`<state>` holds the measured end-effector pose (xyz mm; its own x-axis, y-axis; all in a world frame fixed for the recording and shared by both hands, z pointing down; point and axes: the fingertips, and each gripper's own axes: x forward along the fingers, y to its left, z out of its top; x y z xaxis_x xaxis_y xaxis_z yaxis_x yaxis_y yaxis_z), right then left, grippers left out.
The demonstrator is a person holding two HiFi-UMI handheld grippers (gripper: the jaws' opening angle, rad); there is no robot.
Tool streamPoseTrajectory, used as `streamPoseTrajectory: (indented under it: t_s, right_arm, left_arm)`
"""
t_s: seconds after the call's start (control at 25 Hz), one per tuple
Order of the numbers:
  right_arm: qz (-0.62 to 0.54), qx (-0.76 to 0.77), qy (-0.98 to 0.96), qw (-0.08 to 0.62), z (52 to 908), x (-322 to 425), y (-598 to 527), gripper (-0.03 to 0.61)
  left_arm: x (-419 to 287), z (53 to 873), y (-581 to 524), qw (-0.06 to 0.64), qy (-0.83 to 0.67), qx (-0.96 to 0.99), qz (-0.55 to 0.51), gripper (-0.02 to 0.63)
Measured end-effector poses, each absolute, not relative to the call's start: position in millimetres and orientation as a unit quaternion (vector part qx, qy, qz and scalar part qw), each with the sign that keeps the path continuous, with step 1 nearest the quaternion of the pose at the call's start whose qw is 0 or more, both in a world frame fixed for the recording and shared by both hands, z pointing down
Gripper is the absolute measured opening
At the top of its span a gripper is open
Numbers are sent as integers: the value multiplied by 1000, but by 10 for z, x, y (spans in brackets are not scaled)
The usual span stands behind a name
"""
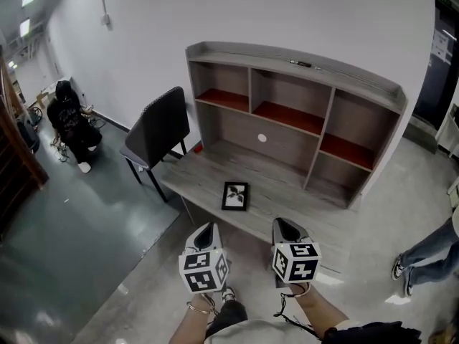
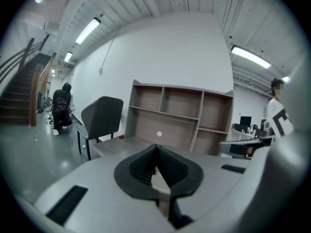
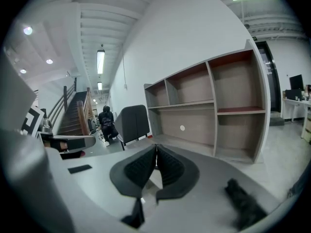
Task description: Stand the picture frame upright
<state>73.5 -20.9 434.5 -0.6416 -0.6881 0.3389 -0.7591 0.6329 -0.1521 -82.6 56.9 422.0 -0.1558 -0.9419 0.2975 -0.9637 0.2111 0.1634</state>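
On desk [image 1: 195,172], picture frame [image 1: 235,196], head view only

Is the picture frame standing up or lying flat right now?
Lying flat: the picture frame rests face up on the desk, its picture facing the ceiling.

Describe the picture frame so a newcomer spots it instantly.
Find the grey desk with a shelf hutch against the white wall. Flat near its front edge lies the picture frame: small, black-bordered, dark leafy print on white, the one black rectangle on pale boards.
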Motion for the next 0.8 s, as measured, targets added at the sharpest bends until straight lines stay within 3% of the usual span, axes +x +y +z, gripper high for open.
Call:
streamPoseTrajectory:
  t_s: [0.8]
  right_arm:
    - [151,461,-865,131,4333,-285,-1474,32]
  left_arm:
    - [-2022,4235,-911,180,-718,672,27,3]
